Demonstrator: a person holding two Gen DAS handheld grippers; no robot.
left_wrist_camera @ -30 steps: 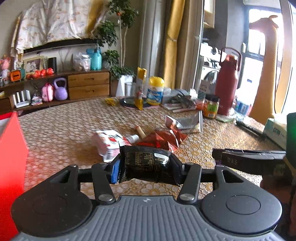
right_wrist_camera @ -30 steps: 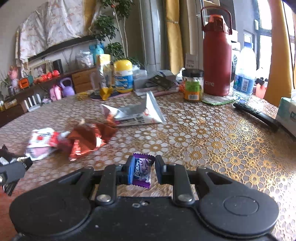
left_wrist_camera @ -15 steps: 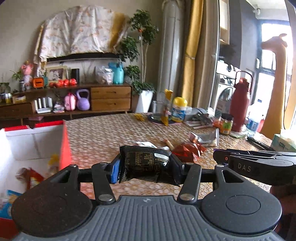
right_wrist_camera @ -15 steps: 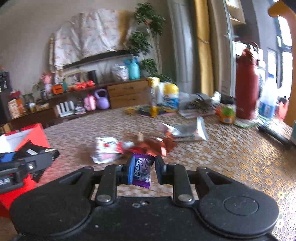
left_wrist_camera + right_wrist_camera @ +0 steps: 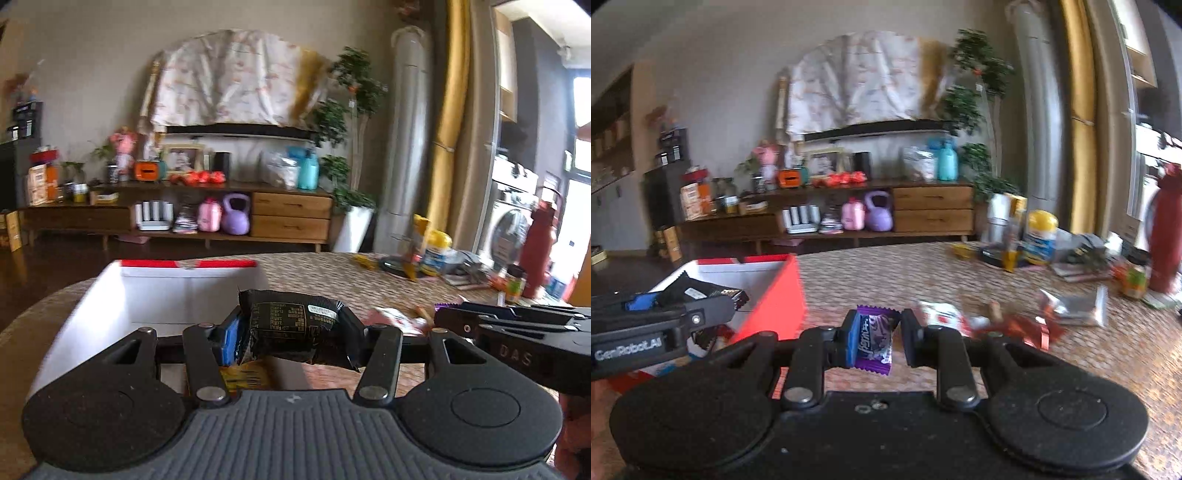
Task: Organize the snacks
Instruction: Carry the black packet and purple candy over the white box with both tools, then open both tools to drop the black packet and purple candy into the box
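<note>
My left gripper (image 5: pixel 291 334) is shut on a black snack packet (image 5: pixel 291 328) and holds it over the open red box (image 5: pixel 155 291) with white inner walls. A yellow packet (image 5: pixel 243 376) lies inside the box below it. My right gripper (image 5: pixel 877 338) is shut on a small purple candy (image 5: pixel 873 338), held above the table just right of the red box (image 5: pixel 775 295). The left gripper with its black packet (image 5: pixel 698 293) shows at the left of the right wrist view. A white-red packet (image 5: pixel 942 314), a red foil wrapper (image 5: pixel 1023 326) and a silver packet (image 5: pixel 1071 308) lie on the table.
The table has a gold lace-pattern cloth (image 5: pixel 886 273). At its far right stand a yellow-lidded tub (image 5: pixel 1039 236), a small jar (image 5: pixel 1134 282), a dark red flask (image 5: pixel 1165 229) and papers. A wooden sideboard (image 5: pixel 849 214) is behind.
Both grippers have swung left and risen, carrying their snacks. The left gripper has come over the open red box; the right gripper has come near the box's right side.
</note>
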